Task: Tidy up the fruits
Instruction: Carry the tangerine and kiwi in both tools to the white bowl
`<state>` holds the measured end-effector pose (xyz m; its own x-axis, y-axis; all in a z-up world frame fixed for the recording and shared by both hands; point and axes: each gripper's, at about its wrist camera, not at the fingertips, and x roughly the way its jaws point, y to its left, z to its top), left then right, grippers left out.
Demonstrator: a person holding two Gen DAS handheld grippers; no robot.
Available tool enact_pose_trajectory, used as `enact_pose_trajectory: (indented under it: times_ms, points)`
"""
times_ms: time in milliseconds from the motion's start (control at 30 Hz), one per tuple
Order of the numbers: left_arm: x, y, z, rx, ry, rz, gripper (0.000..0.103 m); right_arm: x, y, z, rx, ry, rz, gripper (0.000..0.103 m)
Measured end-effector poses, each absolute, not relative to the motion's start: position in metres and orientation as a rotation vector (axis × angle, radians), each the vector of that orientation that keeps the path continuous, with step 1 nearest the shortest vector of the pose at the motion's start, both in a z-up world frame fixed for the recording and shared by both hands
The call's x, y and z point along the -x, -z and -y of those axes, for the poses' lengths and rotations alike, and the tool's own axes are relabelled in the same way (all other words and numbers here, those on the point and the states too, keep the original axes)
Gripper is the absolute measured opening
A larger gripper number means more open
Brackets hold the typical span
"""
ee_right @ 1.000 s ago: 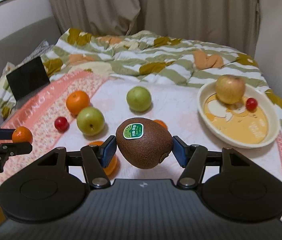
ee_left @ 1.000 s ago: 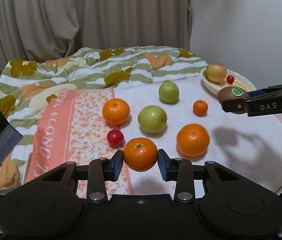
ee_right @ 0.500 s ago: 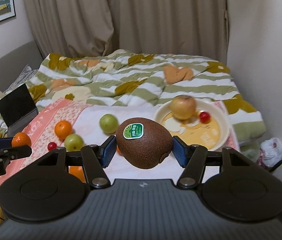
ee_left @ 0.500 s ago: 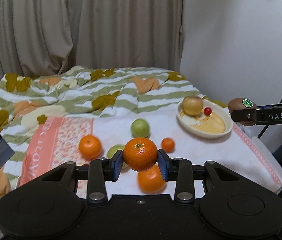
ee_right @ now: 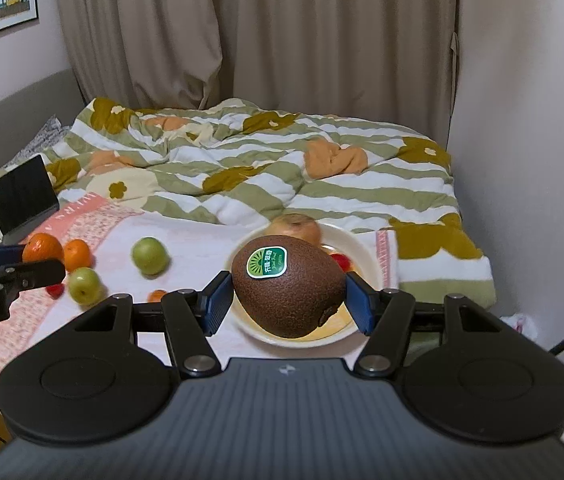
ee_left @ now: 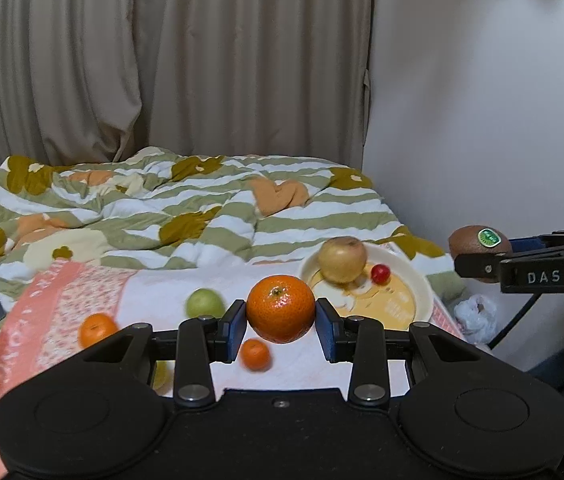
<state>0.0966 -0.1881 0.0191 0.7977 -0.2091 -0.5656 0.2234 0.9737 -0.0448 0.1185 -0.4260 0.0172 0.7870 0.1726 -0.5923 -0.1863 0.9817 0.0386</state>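
Both grippers have lifted and drawn back from the bed since the earlier frame, so the fruit on the sheet now sits smaller and lower. The left gripper [ee_left: 281, 322] clamps a glossy mandarin [ee_left: 281, 308] in mid-air; the right gripper [ee_right: 287, 300] grips a fuzzy brown kiwi [ee_right: 287, 286] with a green sticker, above the cream plate [ee_right: 365, 252]. The kiwi hides most of the plate's yellow apple [ee_right: 293, 226]; loose fruit below is motion-blurred.
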Motion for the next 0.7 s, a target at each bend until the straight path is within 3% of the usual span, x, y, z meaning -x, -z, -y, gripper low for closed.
enact_pose_trajectory:
  times_ms: [700]
  points:
    - [-0.226,0.053,0.286,-0.134,0.390,-0.749,0.041,-0.217,0.038,0.488,-0.055,-0.124,-0.727,0.076]
